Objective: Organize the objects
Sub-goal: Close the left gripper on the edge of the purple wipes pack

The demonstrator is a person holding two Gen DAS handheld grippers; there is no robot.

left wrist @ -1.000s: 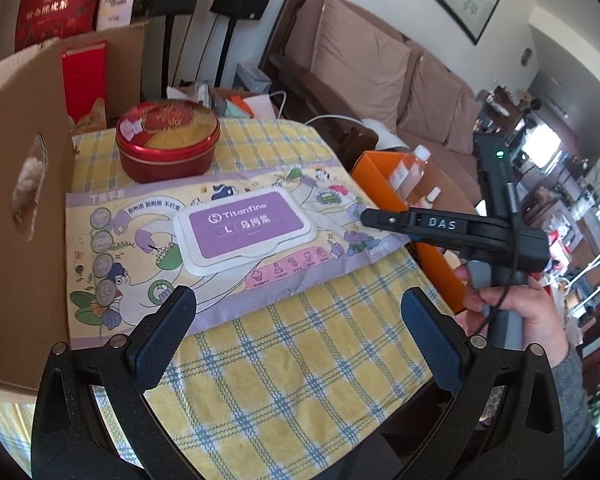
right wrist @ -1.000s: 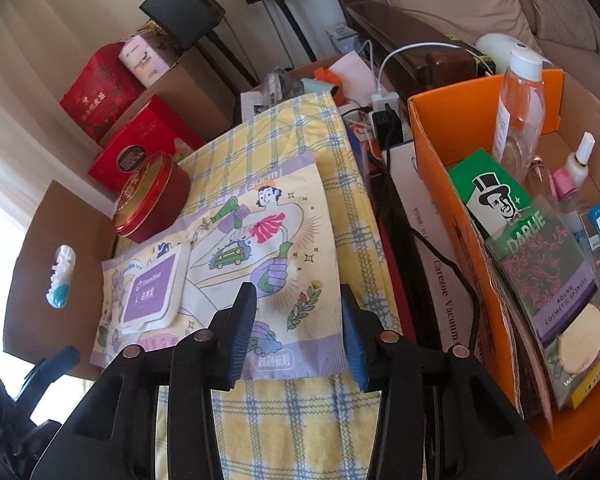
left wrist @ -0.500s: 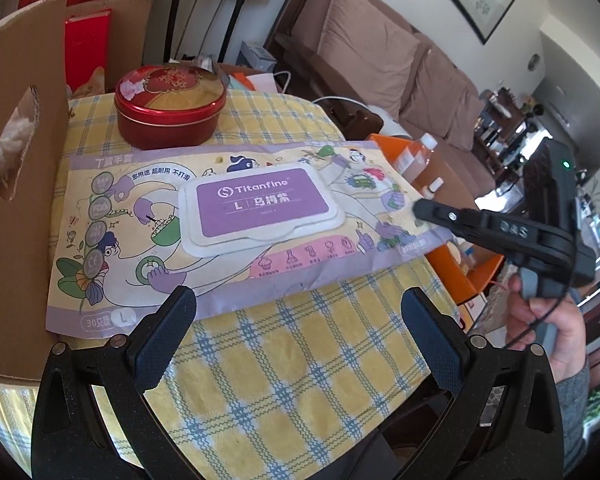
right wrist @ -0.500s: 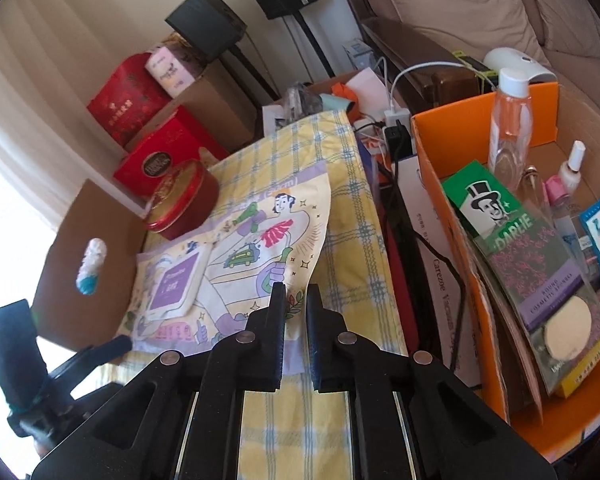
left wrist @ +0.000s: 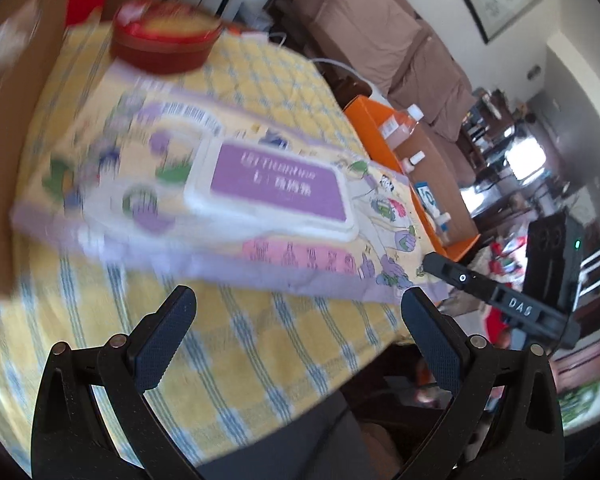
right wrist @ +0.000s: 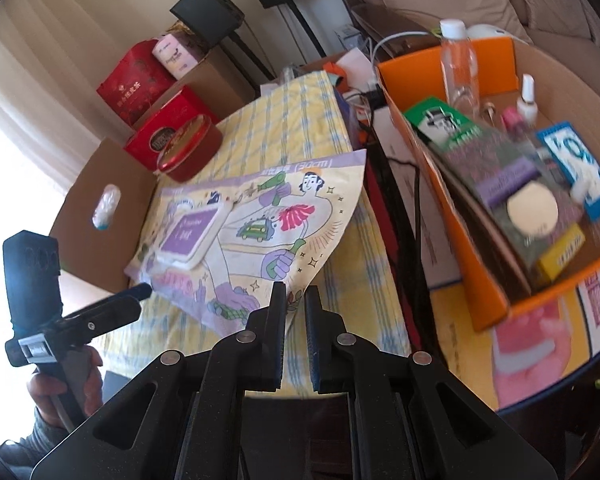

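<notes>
A large flat wipes pack with a purple lid and cartoon print lies on the yellow checked tablecloth. It also shows in the right wrist view, turned and partly lifted. My right gripper is shut on the pack's near corner; it shows in the left wrist view at the pack's right end. My left gripper is open and empty, just in front of the pack's near edge, and shows in the right wrist view.
A red round tin stands behind the pack. A brown cardboard flap rises at the table's left. An orange box of bottles and packets stands to the right. Red gift boxes and speakers stand behind.
My right gripper closed on the pack's corner and pulled it; the pack has turned and shifted toward the right. My left gripper moved closer, still open.
</notes>
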